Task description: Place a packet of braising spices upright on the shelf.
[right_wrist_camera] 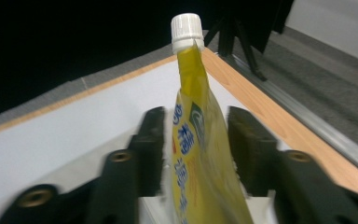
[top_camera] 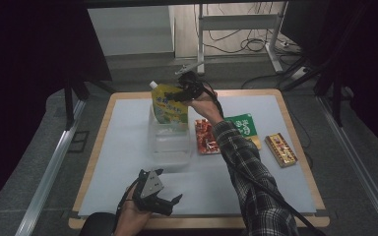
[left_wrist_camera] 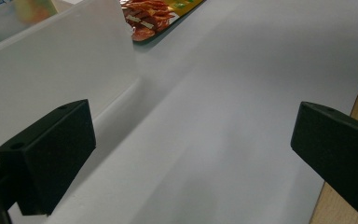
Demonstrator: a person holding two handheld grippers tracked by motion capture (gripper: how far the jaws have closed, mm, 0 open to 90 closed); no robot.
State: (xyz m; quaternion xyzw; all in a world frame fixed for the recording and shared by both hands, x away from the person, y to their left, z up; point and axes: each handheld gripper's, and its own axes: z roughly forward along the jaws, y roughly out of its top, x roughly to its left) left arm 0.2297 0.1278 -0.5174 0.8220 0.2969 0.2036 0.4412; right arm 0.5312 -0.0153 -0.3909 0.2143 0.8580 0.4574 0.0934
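- We see the right hand-held black two-jaw gripper [top_camera: 184,92] at the far side of the table, holding a yellow-green flexible spouted pouch with a white screw cap [top_camera: 170,104] directly over a clear, open-topped rectangular plastic box [top_camera: 170,140].
- In the right gripper view, the pouch [right_wrist_camera: 200,154] stands between the two jaws, its long axis close to upright, the cap [right_wrist_camera: 186,30] uppermost and tilted slightly away from the camera. The right-hand jaw shows a narrow gap to the pouch, so we judge the grip light or just being released; the frame is blurred and we cannot tell which.
- From the high view, the lower edge of the pouch sits at or inside the far rim of the clear box; we cannot tell whether it touches the box floor.
- We judge that the coming move turns on this vertical alignment: pouch above, box below, with the right gripper by far the nearer of the two.
- The left hand-held black gripper [top_camera: 160,196] rests near the front table edge, well apart from the pouch, its jaws spread wide and empty [left_wrist_camera: 191,154]; the translucent wall of the box [left_wrist_camera: 60,65] lies ahead and to its left.
- Beside the box, on the white table covering [top_camera: 128,147], lie a red snack packet [top_camera: 205,137], a green packet [top_camera: 243,125] and a gold-and-red flat box [top_camera: 281,150].
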